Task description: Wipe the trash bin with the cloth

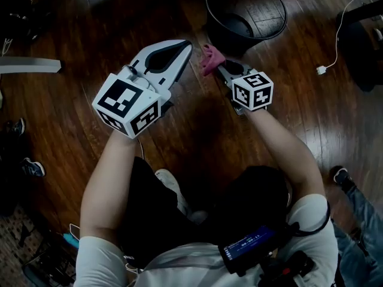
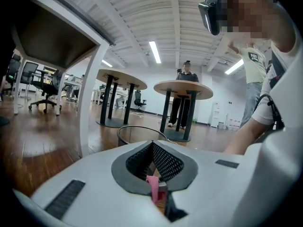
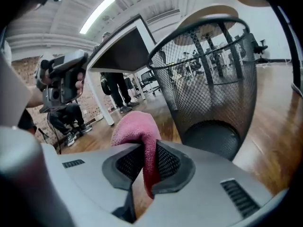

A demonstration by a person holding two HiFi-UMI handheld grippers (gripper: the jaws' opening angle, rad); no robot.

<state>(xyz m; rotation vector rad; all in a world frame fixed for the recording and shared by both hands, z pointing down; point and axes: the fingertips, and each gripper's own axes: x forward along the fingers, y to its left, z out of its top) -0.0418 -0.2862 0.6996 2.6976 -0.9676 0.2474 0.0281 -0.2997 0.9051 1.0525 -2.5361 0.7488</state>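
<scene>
**Pink cloth held beside the mesh bin**

Our right gripper [image 1: 219,66] clamps a fuzzy pink cloth [image 3: 139,136] between its jaws, just beside the round black wire-mesh trash bin [image 3: 213,79]. The bin stands on a glossy dark wooden floor [image 1: 60,28]. Our left gripper [image 1: 182,51] has its jaws together on nothing, near the cloth. A white plug [image 1: 322,70] and its cord lie right of the bin

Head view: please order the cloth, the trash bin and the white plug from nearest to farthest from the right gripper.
1. Cloth, in the fingers of the right gripper.
2. Trash bin, just ahead.
3. White plug, far off to the right.
</scene>
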